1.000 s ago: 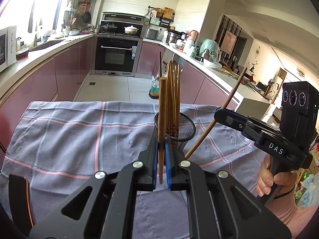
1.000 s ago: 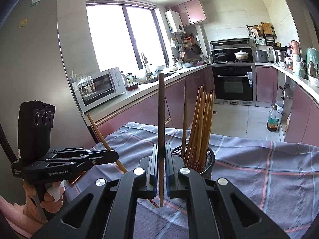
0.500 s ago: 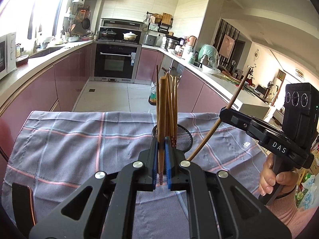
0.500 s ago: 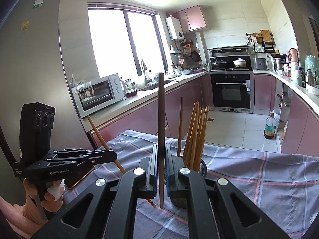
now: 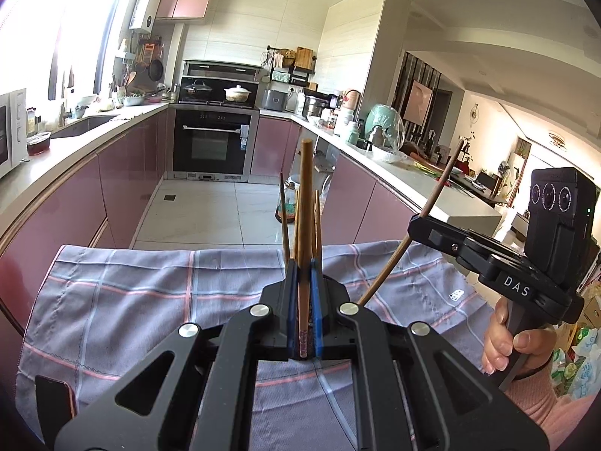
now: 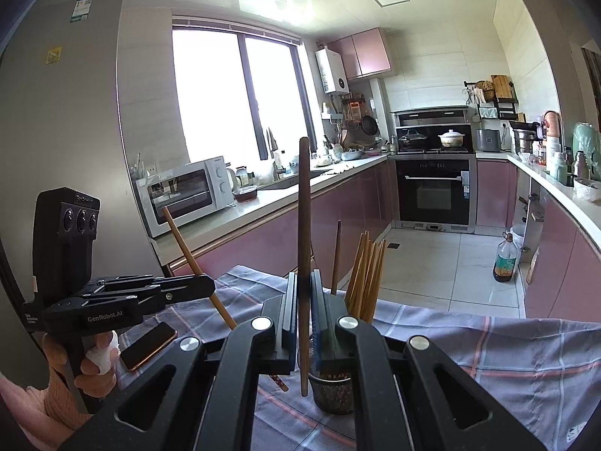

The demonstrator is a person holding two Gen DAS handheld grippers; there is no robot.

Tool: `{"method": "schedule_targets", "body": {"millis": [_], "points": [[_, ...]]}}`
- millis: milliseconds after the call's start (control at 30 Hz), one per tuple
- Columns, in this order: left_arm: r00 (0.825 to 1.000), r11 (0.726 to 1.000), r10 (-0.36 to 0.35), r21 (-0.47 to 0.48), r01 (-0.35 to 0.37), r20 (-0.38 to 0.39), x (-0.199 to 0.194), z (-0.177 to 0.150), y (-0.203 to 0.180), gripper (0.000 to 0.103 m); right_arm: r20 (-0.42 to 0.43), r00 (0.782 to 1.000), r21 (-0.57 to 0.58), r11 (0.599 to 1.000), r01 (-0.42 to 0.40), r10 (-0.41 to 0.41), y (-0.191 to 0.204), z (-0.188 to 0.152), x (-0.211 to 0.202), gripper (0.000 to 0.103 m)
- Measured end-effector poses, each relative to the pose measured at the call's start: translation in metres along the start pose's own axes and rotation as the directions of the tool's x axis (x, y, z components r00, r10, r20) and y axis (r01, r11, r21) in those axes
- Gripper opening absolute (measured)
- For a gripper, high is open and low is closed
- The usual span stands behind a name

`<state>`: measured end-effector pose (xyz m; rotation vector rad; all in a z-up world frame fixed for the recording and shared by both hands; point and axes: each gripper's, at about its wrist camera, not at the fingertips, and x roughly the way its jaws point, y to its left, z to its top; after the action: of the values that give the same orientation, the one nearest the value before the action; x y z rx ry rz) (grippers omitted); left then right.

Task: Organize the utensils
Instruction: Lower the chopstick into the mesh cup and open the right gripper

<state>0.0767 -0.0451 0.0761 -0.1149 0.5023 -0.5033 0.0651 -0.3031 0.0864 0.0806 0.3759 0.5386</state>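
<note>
L claw (image 5: 305,293) tilted slightly down, pinching a light wood chopstick (image 5: 306,203) upright. R claw (image 6: 303,300) likewise, clamped on a dark chopstick (image 6: 303,225). R hand (image 5: 505,342) grips its handle. Both claws higher vs 1 s ago: mesh holder (image 6: 332,394) w/ the other chopsticks (image 6: 366,274) on the cloth-covered bench (image 6: 488,357) now sits lower in R view, hidden in L view.

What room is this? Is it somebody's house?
Most likely a home kitchen. There's a built-in oven with pots on the stove above it, a microwave on the long counter by the window, and pink cupboards all along the walls.
</note>
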Motion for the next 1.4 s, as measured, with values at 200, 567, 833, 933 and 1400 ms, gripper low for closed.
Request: {"method": "schedule_targets", "body": {"millis": [200,567,833,933,1400], "points": [[0.999,1.0,-0.013,0.01,0.013,0.043,-0.009,0.017,-0.006,0.007,0.025,1.0,-0.001,1.0,0.002,-0.002,-0.002,0.011,-0.003,0.005],[0.997,1.0,-0.023,0.019,0.022,0.079,-0.011,0.041,-0.016,0.007,0.054,0.998,-0.007,1.0,0.018,-0.018,-0.003,0.025,-0.002,0.005],[0.998,1.0,-0.017,0.014,0.017,0.059,0.009,0.045,-0.019,0.007,0.038,0.998,-0.005,0.999,0.043,-0.042,-0.007,0.022,0.009,0.005],[0.999,1.0,-0.017,0.011,0.017,0.048,0.016,0.045,-0.02,0.007,0.029,0.998,-0.005,0.998,0.056,-0.056,-0.006,0.02,0.015,0.005],[1.0,1.0,-0.01,0.01,0.01,0.007,0.043,0.044,-0.021,0.007,-0.02,0.997,0.012,0.997,0.075,-0.075,-0.01,0.014,0.03,0.005]]}}
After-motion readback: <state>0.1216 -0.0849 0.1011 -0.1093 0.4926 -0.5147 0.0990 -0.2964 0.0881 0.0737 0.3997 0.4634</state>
